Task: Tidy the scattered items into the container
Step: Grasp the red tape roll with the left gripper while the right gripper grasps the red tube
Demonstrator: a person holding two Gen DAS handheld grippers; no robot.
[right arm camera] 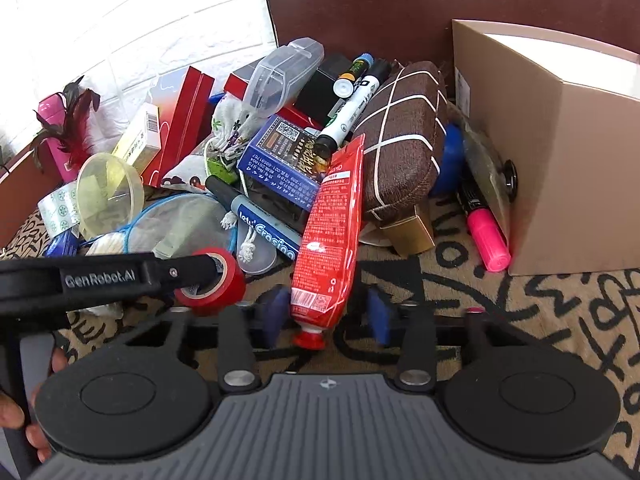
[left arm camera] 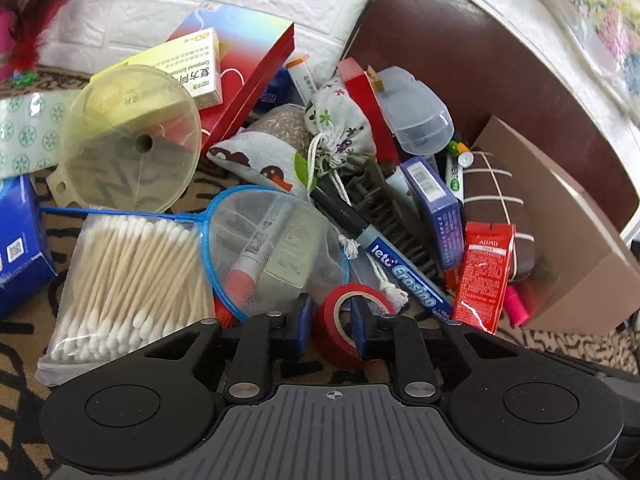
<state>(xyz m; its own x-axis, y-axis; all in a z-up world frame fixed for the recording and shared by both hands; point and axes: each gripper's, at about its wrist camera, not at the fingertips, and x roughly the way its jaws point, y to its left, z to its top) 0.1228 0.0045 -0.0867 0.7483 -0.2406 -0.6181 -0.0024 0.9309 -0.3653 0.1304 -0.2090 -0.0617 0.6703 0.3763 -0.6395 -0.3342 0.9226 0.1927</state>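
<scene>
A red tape roll stands on edge on the patterned cloth. My left gripper is closed on its wall, one blue pad inside the hole and one outside; the right wrist view shows the same grip on the tape roll. My right gripper is open, its pads on either side of the capped end of a red sachet tube, not touching it. The cardboard box stands at the right; it also shows in the left wrist view.
A heap lies behind: cotton swabs, blue net, funnel, blue marker, brown cushion, blue card box, pink highlighter beside the box, red boxes. A dark board and white wall stand behind.
</scene>
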